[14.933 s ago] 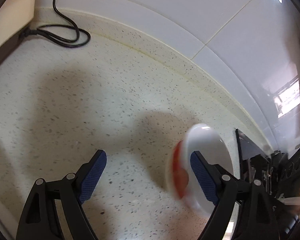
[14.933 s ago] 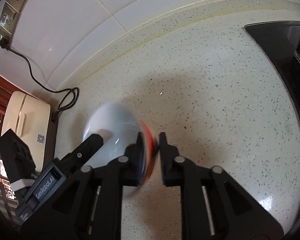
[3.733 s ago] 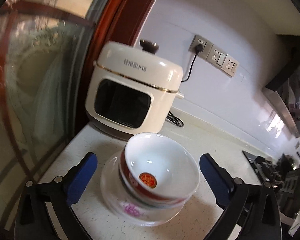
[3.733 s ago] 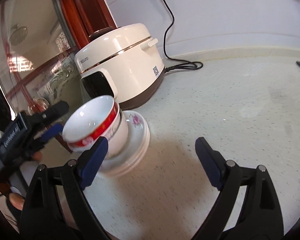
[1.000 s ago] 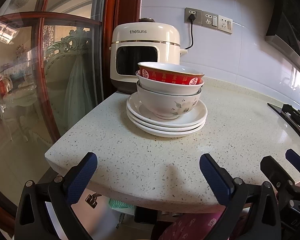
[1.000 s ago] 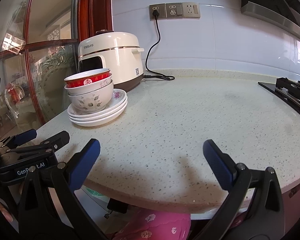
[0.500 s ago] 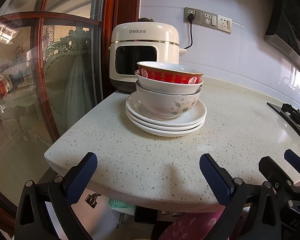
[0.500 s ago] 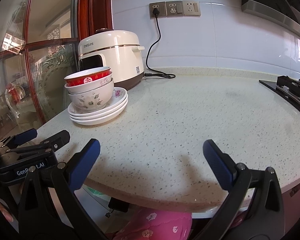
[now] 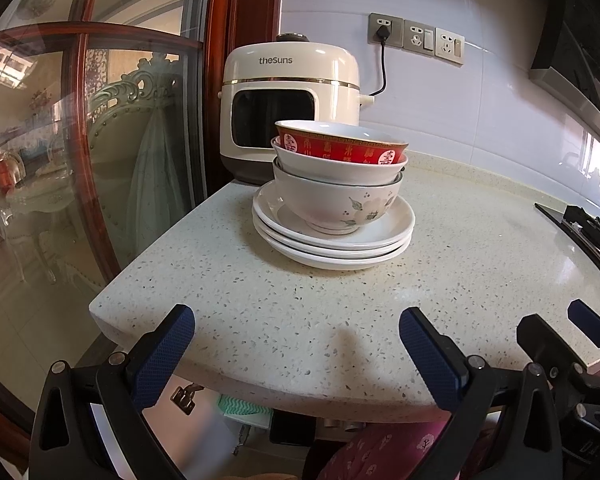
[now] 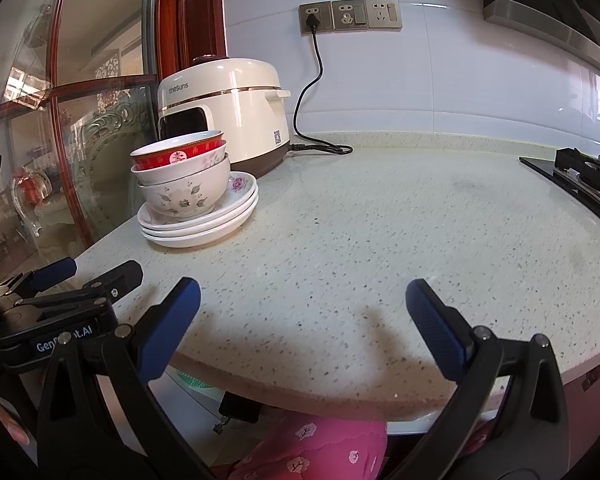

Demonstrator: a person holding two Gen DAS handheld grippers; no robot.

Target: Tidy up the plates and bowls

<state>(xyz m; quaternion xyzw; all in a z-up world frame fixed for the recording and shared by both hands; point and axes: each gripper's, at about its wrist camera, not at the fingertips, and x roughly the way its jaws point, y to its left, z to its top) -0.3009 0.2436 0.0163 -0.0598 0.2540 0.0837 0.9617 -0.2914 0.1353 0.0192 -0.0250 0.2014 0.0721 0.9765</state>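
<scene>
Since the bowl-stacking we have pulled both wide-open, empty tools back off the counter edge, the stacked bowls (image 9: 338, 172) lying ahead, nearer our left gripper (image 9: 296, 346) than our right gripper (image 10: 302, 312).

We have nested the red bowl (image 9: 342, 148) on the bowls atop the plates (image 9: 332, 236) before the rice cooker (image 9: 292, 104), released it, and pulled both grippers, left gripper (image 9: 296, 344) and right gripper (image 10: 302, 312), back past the counter edge, jaws wide
</scene>
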